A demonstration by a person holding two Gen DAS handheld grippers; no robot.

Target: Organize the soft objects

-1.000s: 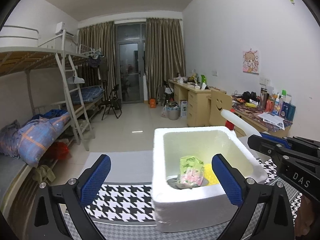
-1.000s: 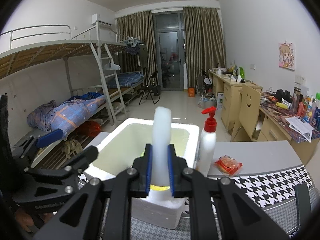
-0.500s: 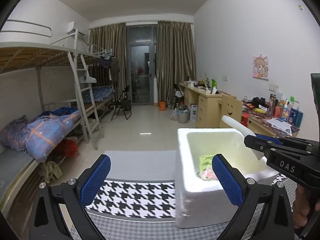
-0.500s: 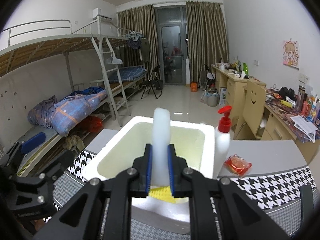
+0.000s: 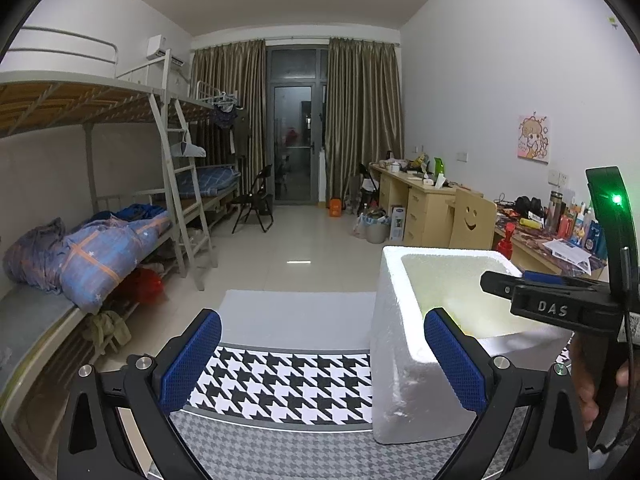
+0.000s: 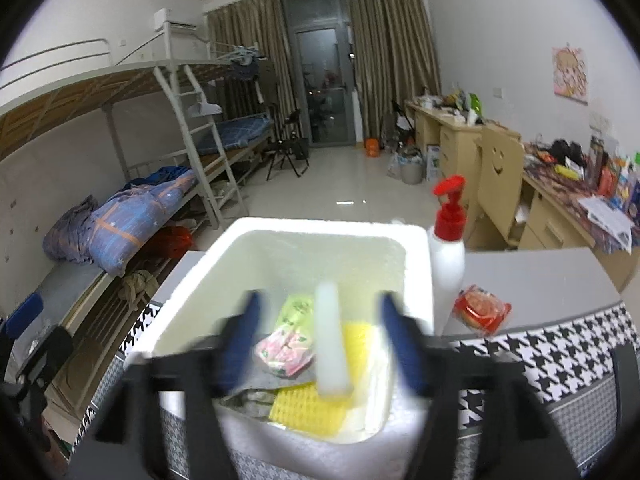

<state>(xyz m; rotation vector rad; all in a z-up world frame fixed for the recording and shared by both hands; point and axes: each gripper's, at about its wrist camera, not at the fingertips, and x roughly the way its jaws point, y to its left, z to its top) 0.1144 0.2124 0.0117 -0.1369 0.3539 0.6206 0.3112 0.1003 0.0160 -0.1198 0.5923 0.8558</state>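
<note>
right below the right claw [image 6: 320,344] sits a white foam box [image 6: 416,272], thick-walled, grainy and open at the top. inside it lie a yellow dimpled sponge [image 6: 316,408], a green and pink printed soft packet [image 6: 290,340] on a grey cloth [image 6: 256,384], and a pale foam strip [image 6: 330,344], long and rounded at its end. the strip stands up between the two blue ribbed pads [image 6: 240,340] of the right claw, with a clear gap on either side; its lower end rests on the sponge. the jaws are opening and the pads do not press on it. just to the right of the box, outside its wall, a white pump bottle [image 6: 446,264] with a red head stands upright, and beside it a red glossy wrapped snack [image 6: 482,310] lies flat on the grey tabletop [image 6: 532,280].

the left claw [image 5: 322,360] is spread wide with nothing between its blue textured pads. under it lies a black-and-white houndstooth cloth [image 5: 280,380]. the foam box is to its right, its near corner just behind the right-hand pad; its contents are mostly hidden from this side. the right claw's black frame reaches over the box's right rim, and a hand [image 5: 596,392] grips its handle at the edge of the view.
</note>
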